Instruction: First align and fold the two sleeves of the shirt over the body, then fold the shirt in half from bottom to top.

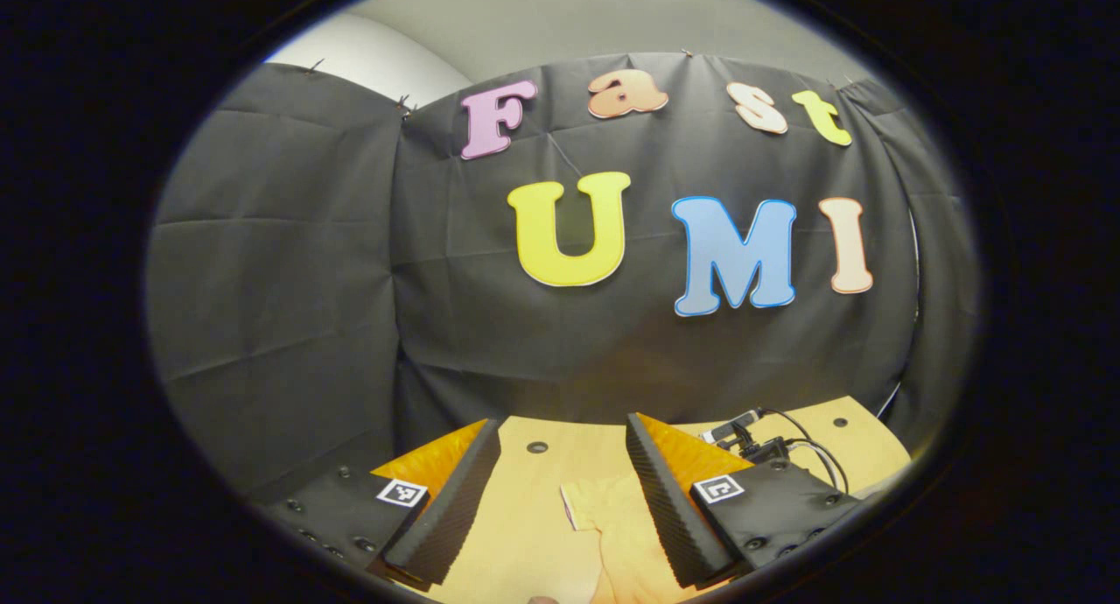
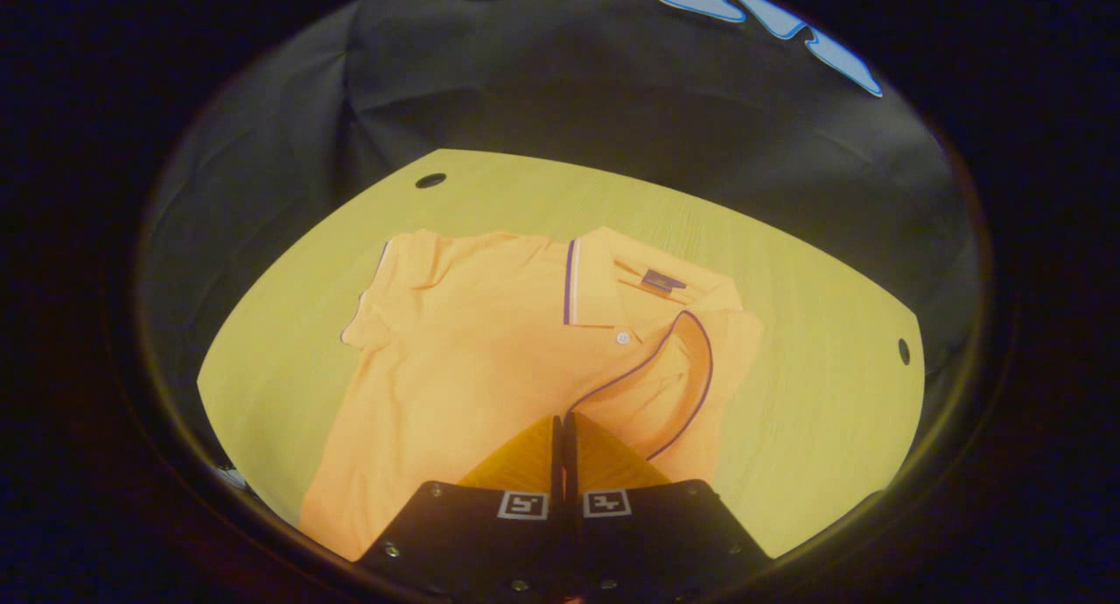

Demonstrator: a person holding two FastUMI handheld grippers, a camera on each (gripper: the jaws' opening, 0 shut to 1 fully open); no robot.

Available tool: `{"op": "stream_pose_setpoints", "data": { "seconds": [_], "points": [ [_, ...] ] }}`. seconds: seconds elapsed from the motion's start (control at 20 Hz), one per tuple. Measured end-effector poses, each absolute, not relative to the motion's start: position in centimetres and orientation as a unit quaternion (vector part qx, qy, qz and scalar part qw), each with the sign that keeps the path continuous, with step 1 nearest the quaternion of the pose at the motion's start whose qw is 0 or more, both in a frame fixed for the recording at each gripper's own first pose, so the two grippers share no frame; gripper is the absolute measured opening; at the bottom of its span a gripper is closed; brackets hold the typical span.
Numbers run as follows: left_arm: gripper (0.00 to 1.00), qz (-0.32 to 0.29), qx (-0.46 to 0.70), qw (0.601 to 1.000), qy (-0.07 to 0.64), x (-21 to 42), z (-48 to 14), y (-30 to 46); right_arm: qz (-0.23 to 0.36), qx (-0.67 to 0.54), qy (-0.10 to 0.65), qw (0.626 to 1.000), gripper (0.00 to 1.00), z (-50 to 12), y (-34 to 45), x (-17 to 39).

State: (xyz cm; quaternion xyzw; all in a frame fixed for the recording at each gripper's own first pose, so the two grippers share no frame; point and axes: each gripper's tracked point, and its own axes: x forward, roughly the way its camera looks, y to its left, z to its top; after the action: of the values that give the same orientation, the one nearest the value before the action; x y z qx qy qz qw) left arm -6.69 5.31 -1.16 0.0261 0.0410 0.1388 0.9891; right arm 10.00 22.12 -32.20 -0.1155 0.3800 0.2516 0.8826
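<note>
I am in the first step, the sleeve folds. My right tongs point(image 2: 561, 424) are pinched tight together with a fold of the sleeve point(image 2: 674, 385) caught between them, and that sleeve, edged with a dark trim line, is drawn up and over onto the body of the shirt point(image 2: 464, 359), which lies spread on the table point(image 2: 814, 306) just ahead of these tongs, collar point(image 2: 595, 280) at the far end and a small button just beside it. Ahead and to the left of the right tongs the other sleeve point(image 2: 372, 302) lies flat and out to the side, so I judge that one is not yet folded. My left tongs point(image 1: 560, 490) stand wide apart and hold nothing; they hang above the table with a corner of the shirt cloth point(image 1: 612, 516) showing between and below them, not touching as far as I can tell. The next move, as I read it, calls for laying the held sleeve down flat and square on the body, letting go without dragging the cloth, then bringing the left tongs down to the far sleeve edge and pinching only the top layer. Beyond the left tongs to the right, a bundle of cables point(image 1: 787, 438) and a small plug-like device point(image 1: 731, 426) sit at the back of the table; they are well apart from the shirt, but I would keep the tongs away from them. Round holes point(image 2: 430, 180) in the table top lie outside the shirt and should not catch anything.
</note>
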Motion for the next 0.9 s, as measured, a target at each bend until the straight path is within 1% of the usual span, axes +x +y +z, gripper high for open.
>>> {"op": "stream_pose_setpoints", "data": {
  "seconds": [0.25,0.45,0.5,0.55,0.75,0.9],
  "points": [
    [0.95,0.13,0.024,0.99,0.044,-6.3,-1.7,5.2,0.238,-0.092,0.384,0.887,0.03,-31.8,21.4,10.4],
    [0.95,0.109,0.026,0.992,0.049,-5.2,-2.4,4.4,0.227,-0.071,0.378,0.895,0.28,-30.7,20.8,10.7],
    [0.95,0.104,0.025,0.993,0.051,-4.8,-2.7,4.3,0.223,-0.067,0.377,0.897,0.45,-30.4,20.6,10.7],
    [0.95,0.098,0.024,0.993,0.055,-4.5,-3.2,4.2,0.219,-0.06,0.374,0.899,0.49,-30.1,20.4,10.8],
    [0.95,0.081,0.017,0.994,0.075,-2.5,-5.9,4.4,0.209,-0.018,0.355,0.911,0.51,-27.2,19.5,10.5],
    [0.95,0.068,0.014,0.993,0.093,-0.6,-8.4,4.5,0.201,0.019,0.327,0.923,0.5,-23.5,18.3,10.1]
  ]
}}
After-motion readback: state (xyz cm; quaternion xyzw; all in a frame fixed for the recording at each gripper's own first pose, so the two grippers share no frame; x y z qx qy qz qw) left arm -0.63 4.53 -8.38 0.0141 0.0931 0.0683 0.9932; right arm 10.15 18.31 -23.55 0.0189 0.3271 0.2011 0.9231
